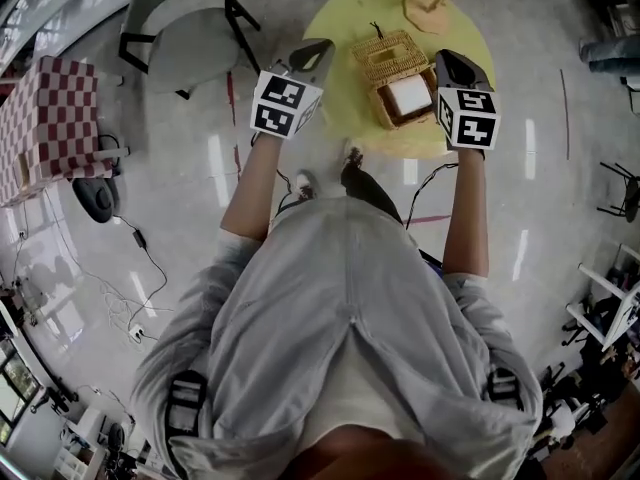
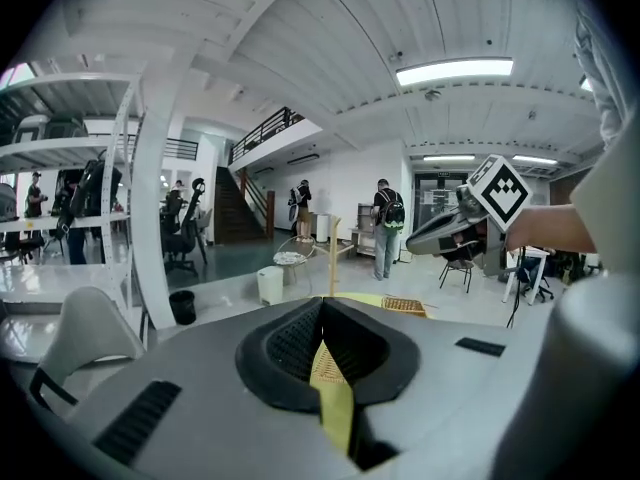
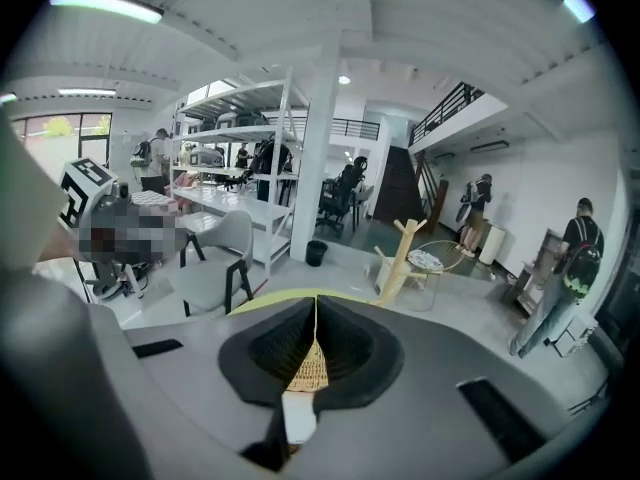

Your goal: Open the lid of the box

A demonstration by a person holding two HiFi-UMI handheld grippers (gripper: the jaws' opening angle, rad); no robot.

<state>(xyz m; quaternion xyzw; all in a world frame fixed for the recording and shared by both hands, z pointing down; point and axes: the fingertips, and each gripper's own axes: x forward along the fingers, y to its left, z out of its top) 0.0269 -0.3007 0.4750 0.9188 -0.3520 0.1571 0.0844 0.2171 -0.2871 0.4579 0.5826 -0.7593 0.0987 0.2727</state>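
A rectangular woven wicker box is seen in the upper centre of the head view on a round yellow table, with a white square surface showing in its lower right part. The box is flanked by 2 claws: the left claw is held apart from it on the left, and the right claw just beside its right edge. In each gripper view the jaws are seen pressed together at the tips, with nothing gripped between them.
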